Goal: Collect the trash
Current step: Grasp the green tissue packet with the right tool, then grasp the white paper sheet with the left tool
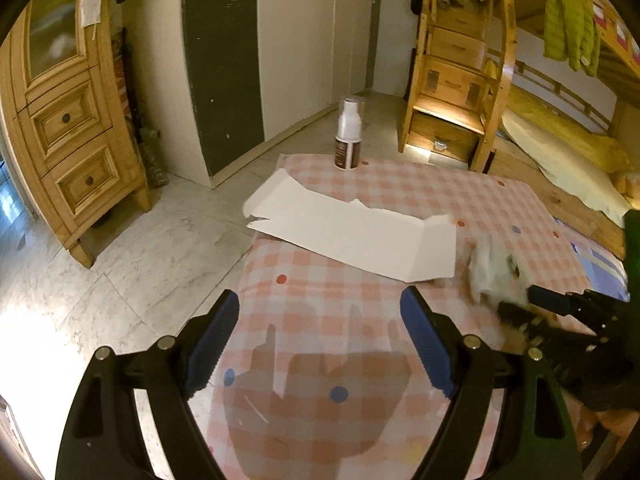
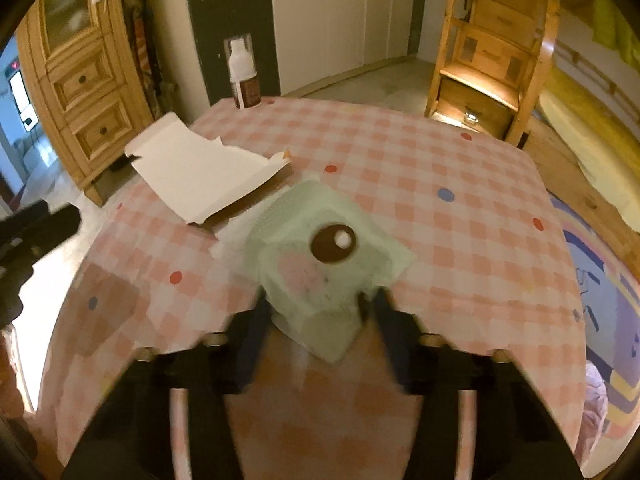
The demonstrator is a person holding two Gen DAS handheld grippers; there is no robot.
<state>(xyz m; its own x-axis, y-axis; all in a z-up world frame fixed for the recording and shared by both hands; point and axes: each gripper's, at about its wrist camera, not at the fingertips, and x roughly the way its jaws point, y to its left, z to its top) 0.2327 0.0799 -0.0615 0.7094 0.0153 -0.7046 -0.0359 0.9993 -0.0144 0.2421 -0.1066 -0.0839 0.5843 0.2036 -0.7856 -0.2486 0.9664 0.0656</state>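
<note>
Right gripper around green wrapper

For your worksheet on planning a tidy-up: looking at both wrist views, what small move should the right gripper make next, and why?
Probably lift. The right gripper has its jaws closed against the sides of the pale green wrapper, which lies on the checked tablecloth with its far edge beside the torn white cardboard. A short rise should clear both; the left gripper is open, holding nothing.

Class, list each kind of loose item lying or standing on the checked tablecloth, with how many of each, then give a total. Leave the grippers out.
Torn flattened white cardboard box: 1
Pale green printed wrapper: 1
White bottle with brown label: 1
Total: 3
</note>
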